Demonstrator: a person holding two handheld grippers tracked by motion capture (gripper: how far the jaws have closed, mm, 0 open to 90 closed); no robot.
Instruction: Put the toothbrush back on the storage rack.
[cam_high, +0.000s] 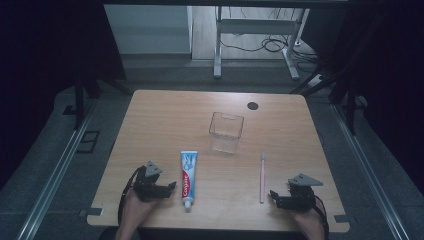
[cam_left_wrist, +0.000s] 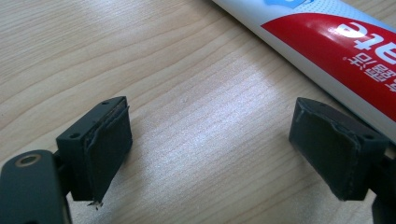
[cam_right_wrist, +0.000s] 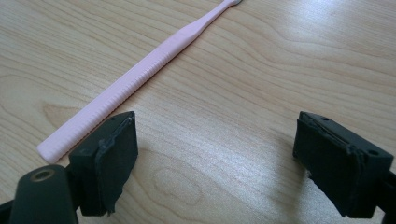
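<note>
A red, white and blue toothpaste tube (cam_high: 188, 178) lies flat near the table's front, cap toward the person. Just left of it my left gripper (cam_high: 161, 188) rests low over the wood, open and empty; in the left gripper view the tube (cam_left_wrist: 336, 42) runs past the right jaw. A pink toothbrush (cam_high: 262, 177) lies lengthwise right of centre. My right gripper (cam_high: 280, 198) sits open just right of its handle end; in the right gripper view the toothbrush (cam_right_wrist: 140, 77) slants away from beside the left jaw. A clear plastic cup-like box (cam_high: 226, 131) stands mid-table.
The wooden table (cam_high: 165, 120) has a black round grommet (cam_high: 253, 105) near its far edge. Metal rails run along both sides of the table. A white desk frame with cables stands on the floor beyond.
</note>
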